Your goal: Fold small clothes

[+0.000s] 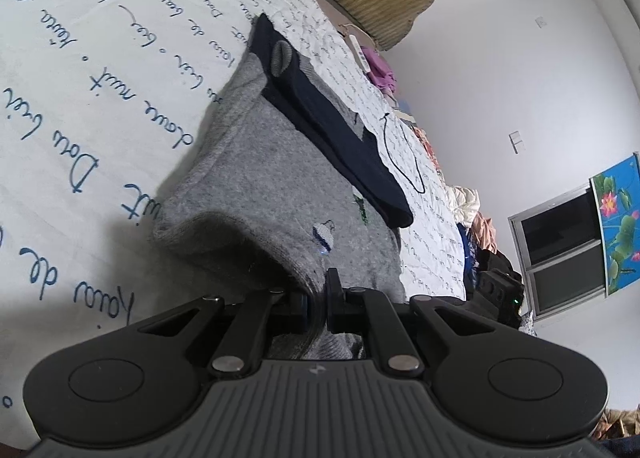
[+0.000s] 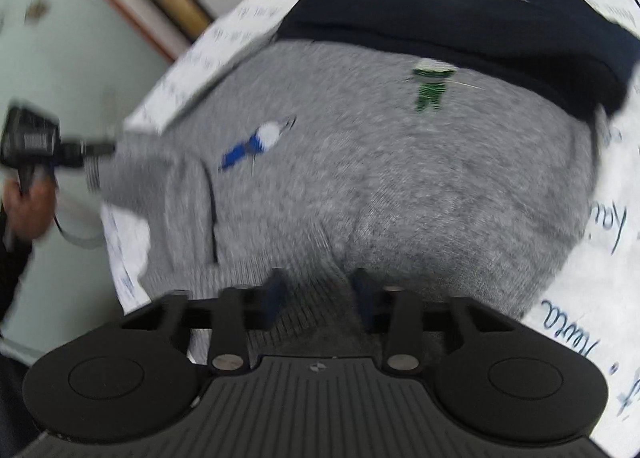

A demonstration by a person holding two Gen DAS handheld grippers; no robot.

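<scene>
Left hold: While the grey knit sweater [image 1: 280,185] lies spread on the script-printed bedsheet [image 1: 80,57], my left gripper [image 1: 318,306] pinches its cuff, jaws nearly pressed together.
Right approach: my right gripper [image 2: 320,294] hovers at the hem, jaws spread, gripping nothing.
Obstacle: a dark navy garment [image 2: 460,37] lies over the sweater's far edge.
Advice: I judge the sleeve should fold inward, taut and flat.

Black left gripper [image 1: 318,306] and right gripper [image 2: 320,294] have ribbed grey housings and silver rivets.
</scene>
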